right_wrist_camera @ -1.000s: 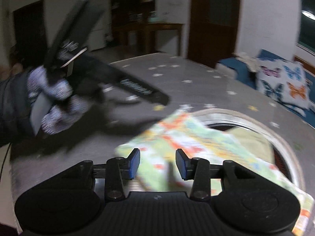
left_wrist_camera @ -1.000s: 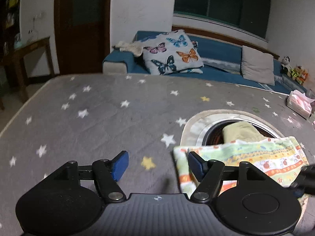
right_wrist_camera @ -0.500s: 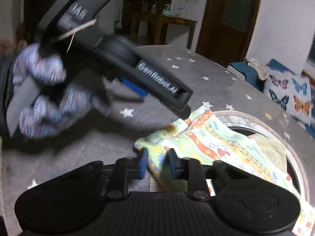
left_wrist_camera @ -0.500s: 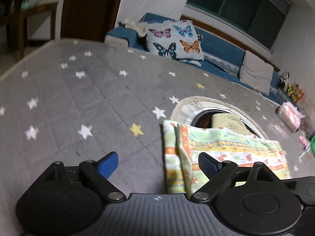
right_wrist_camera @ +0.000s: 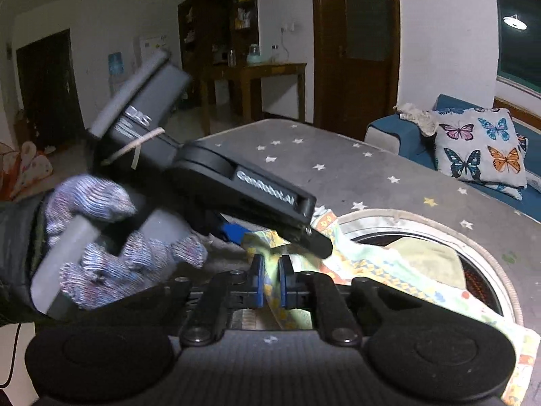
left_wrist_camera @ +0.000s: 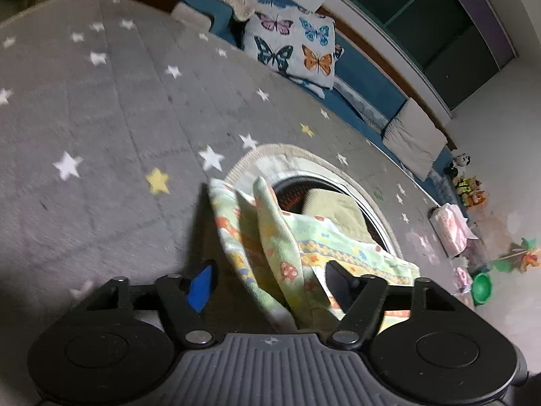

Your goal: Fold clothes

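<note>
Grey star-print desk [left_wrist_camera: 111, 108] carries my printed cloth [left_wrist_camera: 270, 237], its long axis running from 6 toward 3 o'clock. My right tool [right_wrist_camera: 269, 284] is clenched on its near corner; my left tool [left_wrist_camera: 270, 282] straddles the raised fold, released.

The room was dim, lit by a ceiling lamp [right_wrist_camera: 514, 22] at far right. Motion blur softened the gloved hand [right_wrist_camera: 111, 237]; edges curved strongly.

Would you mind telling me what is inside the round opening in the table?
A folded yellowish cloth lies in the round opening, over an orange-glowing grille. The patterned garment covers the near part.
</note>
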Tool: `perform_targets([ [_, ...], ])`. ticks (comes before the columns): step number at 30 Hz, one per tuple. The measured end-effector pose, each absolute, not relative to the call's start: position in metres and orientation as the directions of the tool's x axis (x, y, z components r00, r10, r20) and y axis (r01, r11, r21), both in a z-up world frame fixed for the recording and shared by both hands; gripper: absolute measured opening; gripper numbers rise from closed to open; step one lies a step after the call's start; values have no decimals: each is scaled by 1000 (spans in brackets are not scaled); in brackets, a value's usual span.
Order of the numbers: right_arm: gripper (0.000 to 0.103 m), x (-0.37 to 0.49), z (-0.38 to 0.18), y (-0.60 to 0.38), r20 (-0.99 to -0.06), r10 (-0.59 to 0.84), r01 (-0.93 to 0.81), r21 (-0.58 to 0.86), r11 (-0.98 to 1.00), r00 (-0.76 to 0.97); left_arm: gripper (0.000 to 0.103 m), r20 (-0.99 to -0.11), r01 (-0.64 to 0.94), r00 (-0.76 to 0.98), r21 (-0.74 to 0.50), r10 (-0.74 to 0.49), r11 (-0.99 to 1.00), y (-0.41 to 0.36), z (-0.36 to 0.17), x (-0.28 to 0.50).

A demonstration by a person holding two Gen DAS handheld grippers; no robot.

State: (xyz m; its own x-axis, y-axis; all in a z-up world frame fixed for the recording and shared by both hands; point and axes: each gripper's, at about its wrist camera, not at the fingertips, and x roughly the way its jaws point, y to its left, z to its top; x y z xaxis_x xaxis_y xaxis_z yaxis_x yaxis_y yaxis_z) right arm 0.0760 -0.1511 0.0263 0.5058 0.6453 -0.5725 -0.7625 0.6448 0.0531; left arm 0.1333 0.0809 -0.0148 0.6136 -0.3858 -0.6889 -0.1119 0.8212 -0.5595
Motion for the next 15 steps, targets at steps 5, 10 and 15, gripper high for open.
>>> perform_targets([
  [5, 6, 75, 25, -153, -570, 654, -770, 59, 636, 497, 29, -691, -133, 600, -584, -404, 801, 78, -23, 142],
  [10, 6, 78, 24, -159, -569, 651, -763, 64, 644, 502, 13, -700, -128, 602, -560, -384, 819, 75, -25, 143],
  [15, 10, 94, 18, -191, -589, 582, -679, 75, 731, 561, 12, -699, -110, 613, -536, -367, 837, 72, -23, 139],
])
